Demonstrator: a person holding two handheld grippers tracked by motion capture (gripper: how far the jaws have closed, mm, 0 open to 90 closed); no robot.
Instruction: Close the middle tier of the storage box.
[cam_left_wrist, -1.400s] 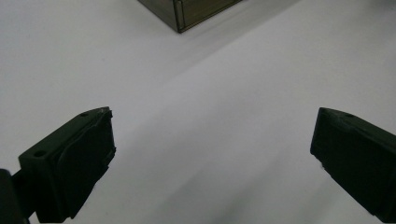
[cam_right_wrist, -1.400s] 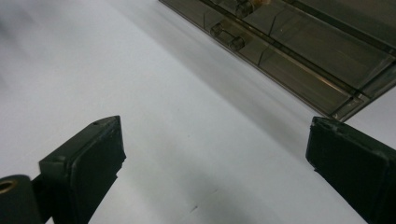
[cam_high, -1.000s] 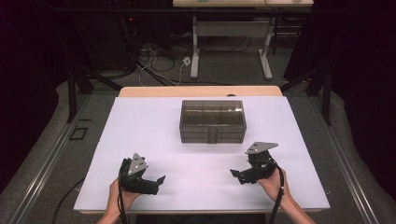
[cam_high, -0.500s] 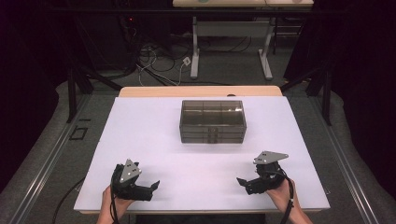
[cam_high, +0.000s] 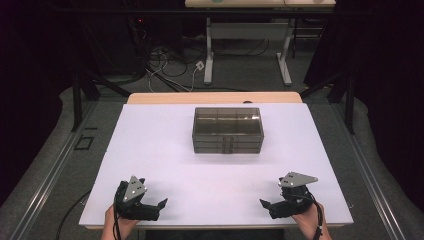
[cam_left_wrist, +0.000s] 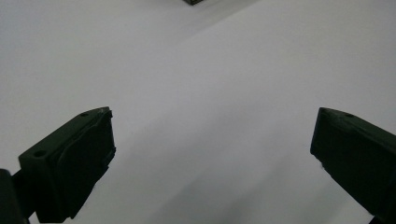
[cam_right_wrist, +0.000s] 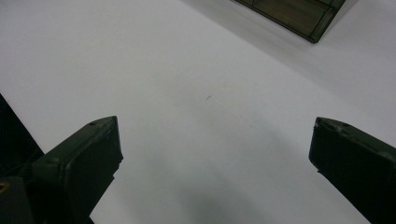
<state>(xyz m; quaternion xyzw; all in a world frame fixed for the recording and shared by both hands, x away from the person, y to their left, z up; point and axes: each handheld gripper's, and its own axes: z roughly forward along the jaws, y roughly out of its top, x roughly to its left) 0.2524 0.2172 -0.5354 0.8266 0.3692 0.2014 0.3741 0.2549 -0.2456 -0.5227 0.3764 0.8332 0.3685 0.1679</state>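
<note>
A smoky translucent drawer box (cam_high: 228, 129) with shallow drawers stands at the middle back of the white table (cam_high: 160, 145). My left gripper (cam_high: 159, 207) lies low at the front left corner, open, with only bare tabletop between its jaws (cam_left_wrist: 210, 154). My right gripper (cam_high: 267, 205) rests at the front right, also open and holding nothing (cam_right_wrist: 212, 154). A corner of the drawer box (cam_right_wrist: 299, 16) shows at the top of the right gripper view, and a sliver of it (cam_left_wrist: 194, 2) at the top of the left gripper view.
The table's front edge runs just below both hands. A wooden strip (cam_high: 215, 97) borders the far edge. Beyond it are desk legs (cam_high: 207, 55) and cables (cam_high: 170, 60) on the floor. Dark curtains flank both sides.
Both grippers have drawn back toward the front edge of the table and lowered. The left moved toward the front left corner, the right toward the front right. The drawer box stayed put.
</note>
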